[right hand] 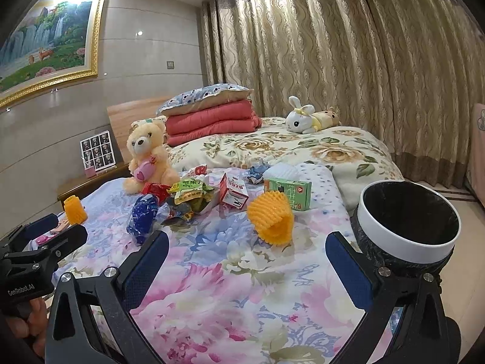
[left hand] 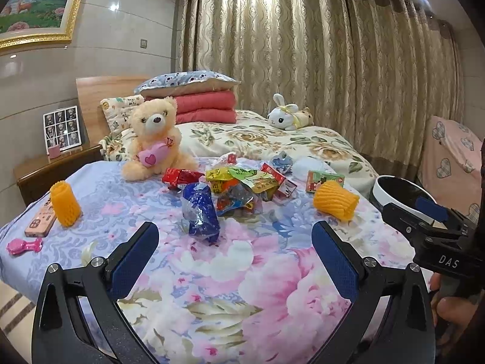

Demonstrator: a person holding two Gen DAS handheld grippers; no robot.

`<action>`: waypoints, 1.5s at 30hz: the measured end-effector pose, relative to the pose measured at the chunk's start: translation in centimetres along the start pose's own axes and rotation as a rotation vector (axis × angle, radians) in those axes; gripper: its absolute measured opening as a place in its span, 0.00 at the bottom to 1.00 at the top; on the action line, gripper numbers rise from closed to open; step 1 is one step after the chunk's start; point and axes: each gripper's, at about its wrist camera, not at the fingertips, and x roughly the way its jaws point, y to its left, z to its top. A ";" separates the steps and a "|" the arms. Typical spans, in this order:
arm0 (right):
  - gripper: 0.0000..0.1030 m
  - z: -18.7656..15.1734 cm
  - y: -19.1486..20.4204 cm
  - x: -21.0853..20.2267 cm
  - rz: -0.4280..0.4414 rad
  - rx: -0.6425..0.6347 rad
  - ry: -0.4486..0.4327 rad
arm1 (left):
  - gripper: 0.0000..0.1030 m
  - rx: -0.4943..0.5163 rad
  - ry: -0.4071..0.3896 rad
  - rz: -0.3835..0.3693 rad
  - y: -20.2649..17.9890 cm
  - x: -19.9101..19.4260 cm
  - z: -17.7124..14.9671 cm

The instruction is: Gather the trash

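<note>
Left gripper [left hand: 235, 236]: jaws spread wide, holding nothing, hovering over the floral bed [left hand: 242, 273]; right gripper [right hand: 247, 247]: jaws likewise wide apart and unladen; blue wrapper [left hand: 201, 212] lies just ahead of the left jaws; beyond it the wrapper pile [left hand: 242, 182], 2 orange foam nets [right hand: 271, 218] [left hand: 64, 203] and green carton [right hand: 289, 192], all on the bed; lined bin [right hand: 409, 221] beside the bed edge, nothing visible inside; judgement: collection not begun, all trash outstanding

Beige curtains [left hand: 318, 45], gilt-framed painting [right hand: 45, 42], bed [left hand: 272, 139]
</note>
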 end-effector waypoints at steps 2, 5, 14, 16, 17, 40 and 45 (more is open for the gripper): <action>1.00 -0.1 0.0 0.0 0.002 0.000 -0.002 | 1.00 0.000 -0.003 0.000 0.0 0.0 0.1; 1.00 -0.1 0.1 0.0 0.002 0.001 -0.005 | 1.00 0.000 -0.011 0.000 0.0 -0.2 0.0; 1.00 -0.1 0.1 0.0 0.005 0.005 -0.002 | 1.00 0.003 -0.010 0.000 -0.3 -0.2 -0.1; 1.00 -0.1 0.2 0.1 0.007 0.007 0.000 | 1.00 0.001 -0.006 -0.001 -0.3 -0.1 0.0; 1.00 -0.2 0.2 0.1 0.006 0.007 -0.001 | 1.00 0.000 -0.006 -0.003 -0.3 -0.1 -0.1; 1.00 -0.5 0.0 0.2 0.019 0.018 0.006 | 1.00 -0.005 0.004 -0.010 -0.2 0.0 0.0; 1.00 -0.4 0.0 0.2 0.019 0.019 0.005 | 1.00 -0.006 0.004 -0.011 -0.2 0.0 0.0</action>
